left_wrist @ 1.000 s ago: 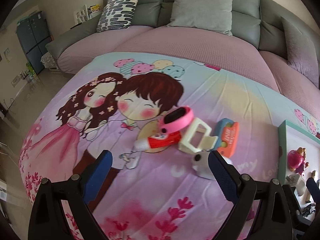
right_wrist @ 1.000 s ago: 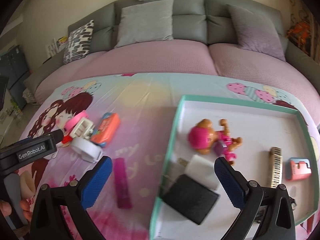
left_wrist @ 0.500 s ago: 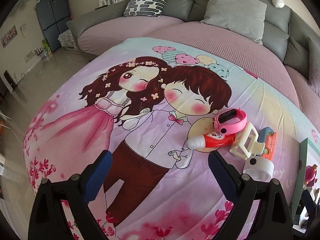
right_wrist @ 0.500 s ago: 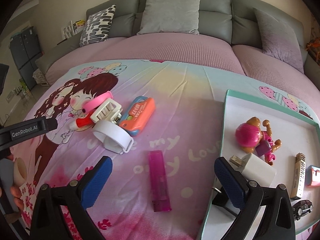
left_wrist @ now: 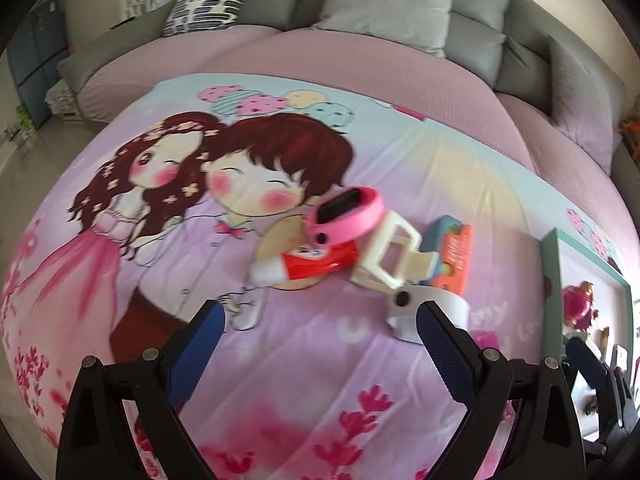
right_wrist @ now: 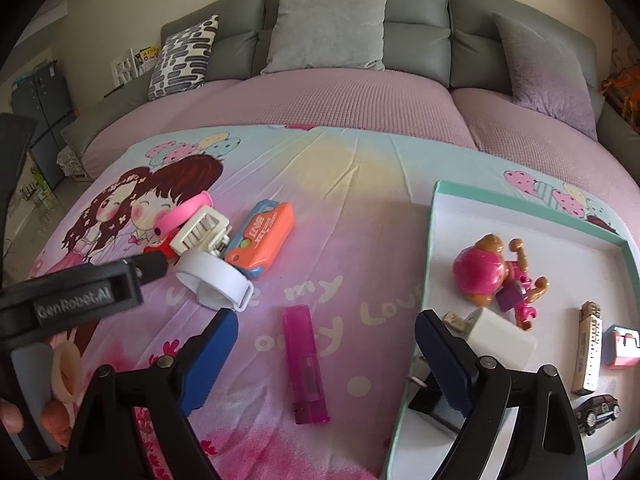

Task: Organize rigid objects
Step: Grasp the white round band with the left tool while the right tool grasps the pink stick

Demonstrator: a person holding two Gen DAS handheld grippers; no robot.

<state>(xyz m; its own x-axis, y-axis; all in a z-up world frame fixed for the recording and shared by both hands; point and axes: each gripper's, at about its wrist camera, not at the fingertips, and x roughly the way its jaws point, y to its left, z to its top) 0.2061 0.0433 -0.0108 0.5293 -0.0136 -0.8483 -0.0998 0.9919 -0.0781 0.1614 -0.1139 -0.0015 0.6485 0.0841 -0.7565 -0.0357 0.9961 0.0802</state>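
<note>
Now the right claw (right_wrist: 324, 350) is closing, its padded jaws either side of a translucent magenta lighter (right_wrist: 305, 364), not touching it. Meanwhile the left claw (left_wrist: 320, 334) hangs spread, with a glossy pink wristband (left_wrist: 346, 216) lying beyond its tips.

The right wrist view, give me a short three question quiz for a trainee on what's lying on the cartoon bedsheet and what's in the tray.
1. True or false: the translucent pink plastic lighter lies inside the white tray with the teal rim.
2. Which item touches the white wristband loop? A) the cream plastic hair claw clip B) the small black toy car C) the pink-helmeted toy figure
3. Fill in: the right gripper, its jaws closing, has the ______ lying between its fingers, not yet pressed.

Key: 1 false, it lies on the sheet beside the tray. 2 A. 3 lighter.
</note>
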